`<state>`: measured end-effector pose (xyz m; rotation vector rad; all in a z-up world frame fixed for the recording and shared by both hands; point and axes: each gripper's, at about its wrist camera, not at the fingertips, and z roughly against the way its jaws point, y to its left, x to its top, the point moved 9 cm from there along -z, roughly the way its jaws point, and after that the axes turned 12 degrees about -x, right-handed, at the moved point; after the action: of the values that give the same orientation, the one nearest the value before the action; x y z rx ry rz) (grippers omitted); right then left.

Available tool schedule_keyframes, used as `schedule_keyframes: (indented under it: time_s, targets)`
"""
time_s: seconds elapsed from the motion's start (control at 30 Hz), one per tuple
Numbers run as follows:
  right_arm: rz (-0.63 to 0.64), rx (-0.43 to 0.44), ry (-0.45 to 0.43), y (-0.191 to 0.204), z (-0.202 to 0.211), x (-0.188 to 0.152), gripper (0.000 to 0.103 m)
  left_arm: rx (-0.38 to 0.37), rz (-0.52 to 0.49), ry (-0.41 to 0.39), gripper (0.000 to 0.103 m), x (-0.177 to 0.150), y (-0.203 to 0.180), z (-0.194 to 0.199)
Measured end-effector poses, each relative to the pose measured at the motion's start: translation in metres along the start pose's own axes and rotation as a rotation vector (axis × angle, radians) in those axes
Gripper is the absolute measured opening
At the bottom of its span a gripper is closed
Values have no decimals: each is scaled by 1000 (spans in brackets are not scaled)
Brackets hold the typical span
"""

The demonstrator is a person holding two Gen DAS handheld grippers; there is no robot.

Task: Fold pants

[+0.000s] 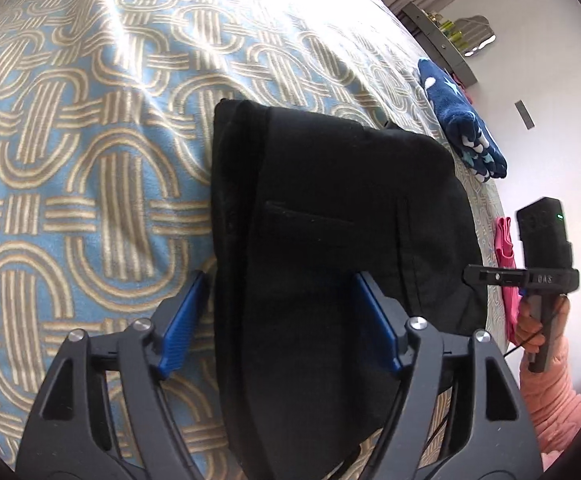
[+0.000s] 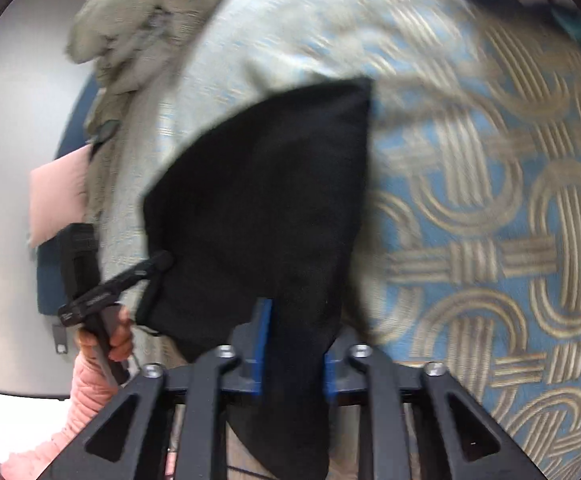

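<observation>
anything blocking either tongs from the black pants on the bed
Nothing visible does. The black pants already lie between the pads of the left tongs and of the right tongs. The navy star-print cloth lies apart, near the bed's edge.

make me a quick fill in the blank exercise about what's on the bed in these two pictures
1. The folded pants between the left gripper's blue pads are ____ in colour.
2. The bedspread has beige interlocking loops on a light ____ ground.
3. Near the bed's far edge lies a navy blanket printed with white ____.
4. The person's sleeve is ____.

Missing words: black; blue; stars; pink
</observation>
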<state>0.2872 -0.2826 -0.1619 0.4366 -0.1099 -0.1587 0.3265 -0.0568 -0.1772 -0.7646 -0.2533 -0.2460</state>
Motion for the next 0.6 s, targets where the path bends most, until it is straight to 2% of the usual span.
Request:
schedule_keyframes:
  time_s: [0.03, 0.07, 0.1, 0.17, 0.2, 0.27, 0.3, 0.43, 0.6]
  targets:
    - [-21, 24, 4, -2, -4, 1, 42, -2, -9, -2, 68, 1, -1, -1]
    - [-41, 89, 13, -1, -9, 3, 48, -18, -22, -3, 60, 3, -7, -4]
    - [-50, 132, 18, -1, -11, 3, 51, -32, -24, -4, 49, 3, -10, -4]
    - [-66, 178, 12, 5, -16, 8, 52, -33, -24, -19, 35, 5, -16, 0]
    - [-48, 139, -2, 10, -18, 9, 40, -27, -31, -27, 30, 5, -18, 4]
    - [-3, 40, -36, 15, -13, 9, 14, -7, -71, -49, 26, 7, -32, 13]
    - [11, 25, -63, 22, -4, 8, 12, 1, -93, -56, 25, 7, -39, 18]
    - [63, 14, -175, 42, 46, -1, 11, 6, -181, -61, 25, 6, -76, 29]
    - [75, -16, -301, 24, 117, -26, 11, -54, -266, -61, 25, 9, -139, 28]
